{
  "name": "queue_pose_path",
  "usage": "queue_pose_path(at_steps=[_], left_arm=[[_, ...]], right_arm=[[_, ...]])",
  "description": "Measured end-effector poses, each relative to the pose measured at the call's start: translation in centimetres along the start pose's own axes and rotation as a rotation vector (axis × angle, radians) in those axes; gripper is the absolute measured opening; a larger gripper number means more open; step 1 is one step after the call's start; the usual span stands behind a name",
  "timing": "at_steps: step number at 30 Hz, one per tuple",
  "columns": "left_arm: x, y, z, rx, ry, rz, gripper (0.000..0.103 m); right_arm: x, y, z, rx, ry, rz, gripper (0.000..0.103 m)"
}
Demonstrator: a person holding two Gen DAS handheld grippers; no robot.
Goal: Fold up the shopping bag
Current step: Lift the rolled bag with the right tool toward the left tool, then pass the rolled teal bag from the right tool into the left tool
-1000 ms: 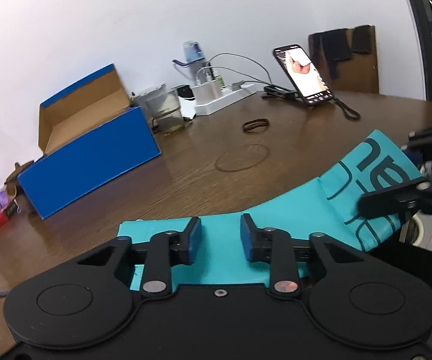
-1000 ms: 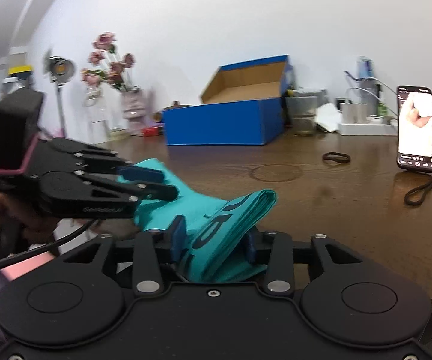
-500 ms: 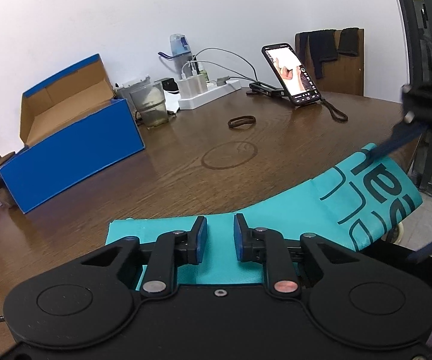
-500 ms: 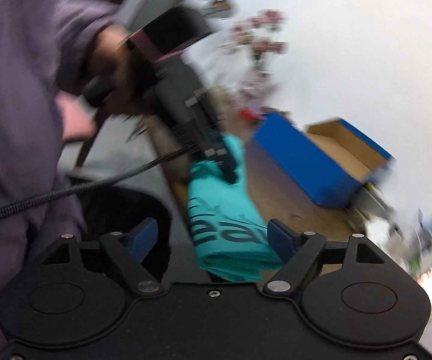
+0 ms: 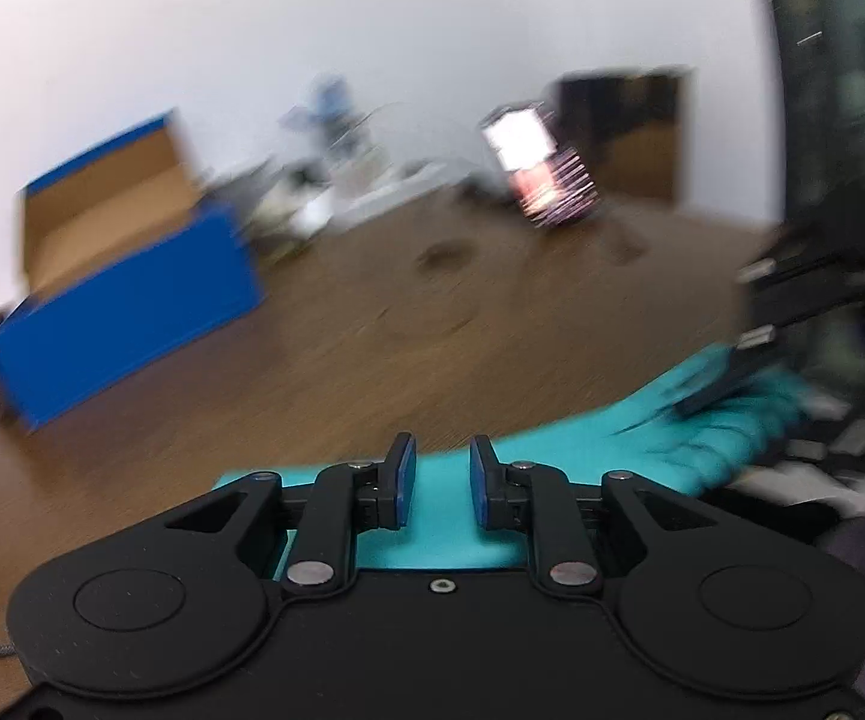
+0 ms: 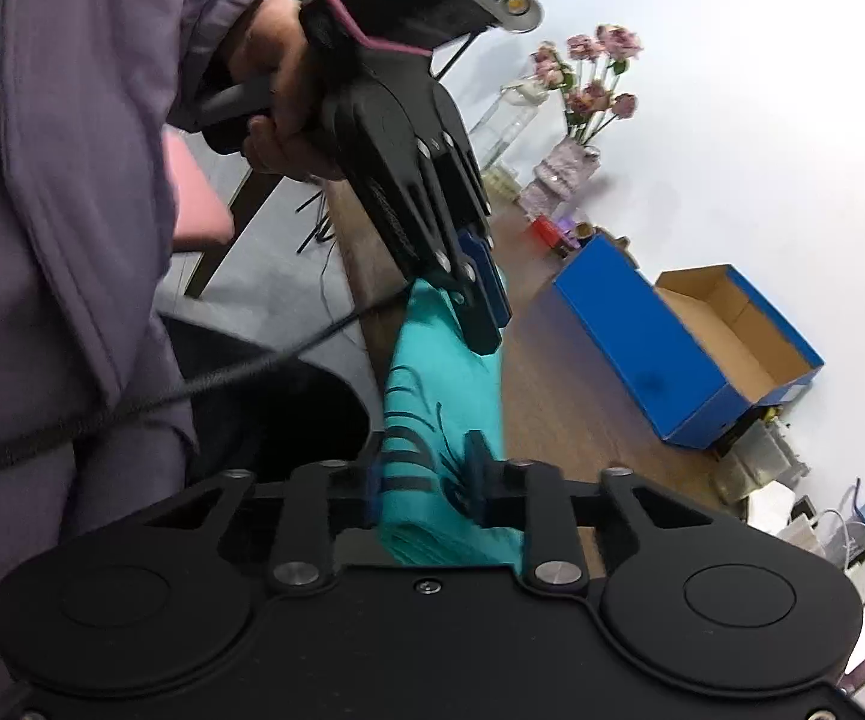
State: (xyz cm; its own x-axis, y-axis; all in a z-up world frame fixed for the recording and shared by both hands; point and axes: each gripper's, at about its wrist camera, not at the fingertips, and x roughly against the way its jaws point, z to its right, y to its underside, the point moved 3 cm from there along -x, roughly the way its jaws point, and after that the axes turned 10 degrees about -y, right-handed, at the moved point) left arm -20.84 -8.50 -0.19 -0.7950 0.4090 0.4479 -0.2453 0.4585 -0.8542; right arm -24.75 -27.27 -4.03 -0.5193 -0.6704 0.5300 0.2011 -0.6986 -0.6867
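- Your right gripper: its two fingers are closed on the folded teal fabric shopping bag with dark lettering, the cloth bunched between the pads.
- Your left gripper: its blue-padded fingers stand parted with a narrow gap. The bag's flat end shows under and between them; from this view you cannot tell whether the pads touch it.
- In the right wrist view the left gripper's tips sit at the far end of the bag, at or on the cloth. Contact cannot be confirmed.
- The bag lies as a long strip along the near edge of the brown wooden table, running from one gripper to the other; the end in your right gripper is lifted off the edge.
- Your hand, in a purple sleeve, grips the handle of the left gripper.
- Farther out on the table: an open blue cardboard box, a vase of pink flowers, and a lit phone propped upright.
- The left wrist view is heavily motion-blurred; finer detail there is not readable.
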Motion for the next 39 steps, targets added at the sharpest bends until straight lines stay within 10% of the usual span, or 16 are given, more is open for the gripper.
queue_pose_path(at_steps=[4,11,31,39], left_arm=[[3.6,-2.2,2.4,-0.231,0.149,0.149,0.052],[0.1,-2.1,8.5,-0.677,0.026,0.064,0.034],[-8.5,-3.1,5.3,-0.896,-0.199,0.205,0.009],[-12.0,-3.9,3.3,-0.885,-0.245,0.242,0.018]], right_arm=[[0.9,-0.7,1.8,-0.026,-0.021,-0.005,0.015],[0.5,-2.7,2.2,0.067,0.004,0.000,0.015],[-3.0,0.6,7.1,0.245,0.196,-0.064,0.036],[-6.8,1.5,9.2,0.401,0.270,-0.101,0.016]])
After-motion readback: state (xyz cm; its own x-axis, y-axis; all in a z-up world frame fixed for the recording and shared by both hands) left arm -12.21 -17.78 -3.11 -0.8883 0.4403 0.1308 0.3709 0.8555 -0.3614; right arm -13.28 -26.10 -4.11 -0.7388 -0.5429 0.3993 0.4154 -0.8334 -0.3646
